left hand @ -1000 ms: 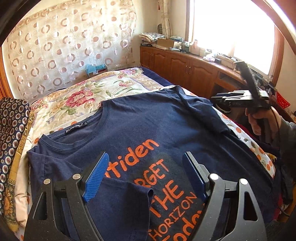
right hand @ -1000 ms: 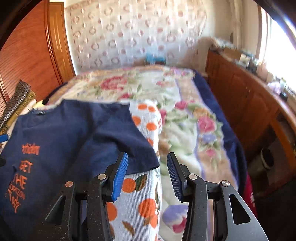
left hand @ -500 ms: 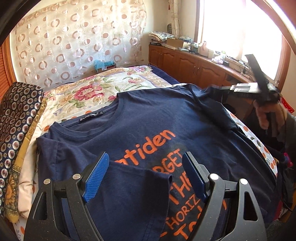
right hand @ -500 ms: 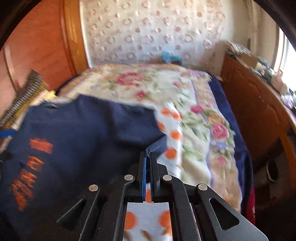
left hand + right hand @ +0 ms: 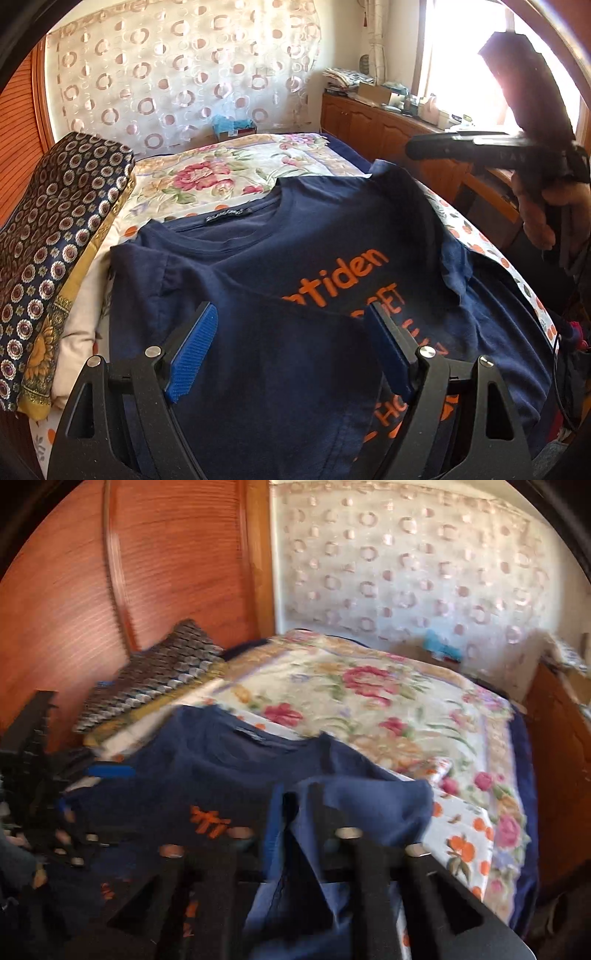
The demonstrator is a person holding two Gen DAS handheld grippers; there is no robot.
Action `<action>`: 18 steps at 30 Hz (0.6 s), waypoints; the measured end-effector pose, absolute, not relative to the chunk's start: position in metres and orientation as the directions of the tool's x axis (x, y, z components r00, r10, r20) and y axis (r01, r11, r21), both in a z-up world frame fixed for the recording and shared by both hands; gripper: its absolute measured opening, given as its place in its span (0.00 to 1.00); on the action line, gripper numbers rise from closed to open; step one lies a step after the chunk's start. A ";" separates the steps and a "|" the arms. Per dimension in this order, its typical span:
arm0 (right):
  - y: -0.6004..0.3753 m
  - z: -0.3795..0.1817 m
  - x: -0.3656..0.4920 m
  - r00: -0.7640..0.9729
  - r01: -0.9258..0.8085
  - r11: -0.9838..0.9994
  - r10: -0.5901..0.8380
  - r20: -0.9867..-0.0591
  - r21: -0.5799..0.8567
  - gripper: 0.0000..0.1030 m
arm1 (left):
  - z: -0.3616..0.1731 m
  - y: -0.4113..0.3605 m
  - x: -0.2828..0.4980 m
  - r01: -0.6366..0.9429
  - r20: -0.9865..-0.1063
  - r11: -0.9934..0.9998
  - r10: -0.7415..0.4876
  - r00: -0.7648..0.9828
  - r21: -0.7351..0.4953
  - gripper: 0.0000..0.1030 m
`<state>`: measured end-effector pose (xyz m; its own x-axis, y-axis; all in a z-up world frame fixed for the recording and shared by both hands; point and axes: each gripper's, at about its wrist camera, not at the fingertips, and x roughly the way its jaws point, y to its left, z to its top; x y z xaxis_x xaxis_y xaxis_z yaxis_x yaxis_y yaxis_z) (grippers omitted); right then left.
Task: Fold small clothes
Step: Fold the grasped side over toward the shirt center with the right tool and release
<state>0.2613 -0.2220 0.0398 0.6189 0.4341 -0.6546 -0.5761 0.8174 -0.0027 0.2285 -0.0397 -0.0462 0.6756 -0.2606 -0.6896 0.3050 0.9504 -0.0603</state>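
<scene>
Blue pads on your L gripper [image 5: 291, 310] stand wide apart, released, nothing pinched. They hang just over the navy T-shirt [image 5: 332, 229], above a flap of its cloth that's folded in across the chest and covers the start of the orange lettering [image 5: 343, 280].

Your R gripper [image 5: 295, 794] has its jaws opening. The R wrist view is blurred, but there's a gap between the pads and paler blue sleeve cloth [image 5: 354, 805] shows in that gap; can't tell if it touches either pad. From the L wrist view the R gripper sits up off the bed, over the shirt's far shoulder, w/ your hand [image 5: 535, 206] round the handle. That sleeve lies flopped inward on the shirt, near the R edge of the bed.

Shirt lies front up, neck label toward the head of the bed, spread across the near half. Under it is a white sheet w/ orange fruit print [image 5: 480, 240], showing along the bed's R edge. Beyond the collar is a floral bedspread [image 5: 229, 177] running to the far edge. At the L edge sits a folded stack of dark medallion-print fabric [image 5: 55, 221], touching the bedspread, just beside the shirt.

Past the bed: a sheer curtain w/ ring pattern [image 5: 166, 74], a small blue box [image 5: 232, 125] at its foot, and a wooden cabinet [image 5: 369, 122] under the bright window, its top cluttered.
</scene>
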 end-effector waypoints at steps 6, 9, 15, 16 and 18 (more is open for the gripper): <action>-0.244 0.023 0.257 0.630 -0.513 0.858 0.377 -0.679 0.000 0.40 | -0.051 -0.034 0.234 0.292 -0.696 0.954 -0.252 0.673 -0.064 0.80; -0.246 0.007 0.252 0.614 -0.479 0.878 0.344 -0.710 0.011 0.40 | -0.052 -0.035 0.237 0.291 -0.696 0.955 -0.251 0.672 -0.063 0.80; -0.229 -0.035 0.223 0.521 -0.487 0.870 0.362 -0.773 0.079 0.40 | -0.063 -0.033 0.240 0.285 -0.719 0.957 -0.234 0.655 -0.052 0.80; -0.225 -0.039 0.221 0.514 -0.489 0.868 0.369 -0.774 0.089 0.40 | -0.065 -0.032 0.240 0.283 -0.722 0.958 -0.231 0.652 -0.051 0.80; -0.219 -0.048 0.216 0.504 -0.495 0.863 0.378 -0.777 0.099 0.40 | -0.067 -0.029 0.238 0.275 -0.728 0.960 -0.224 0.648 -0.051 0.80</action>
<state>0.2159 -0.2190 -0.0483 0.5039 0.3778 -0.7768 -0.4952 0.8632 0.0986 0.2383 -0.0294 -0.0675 0.6480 -0.2243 -0.7279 0.2751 0.9601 -0.0509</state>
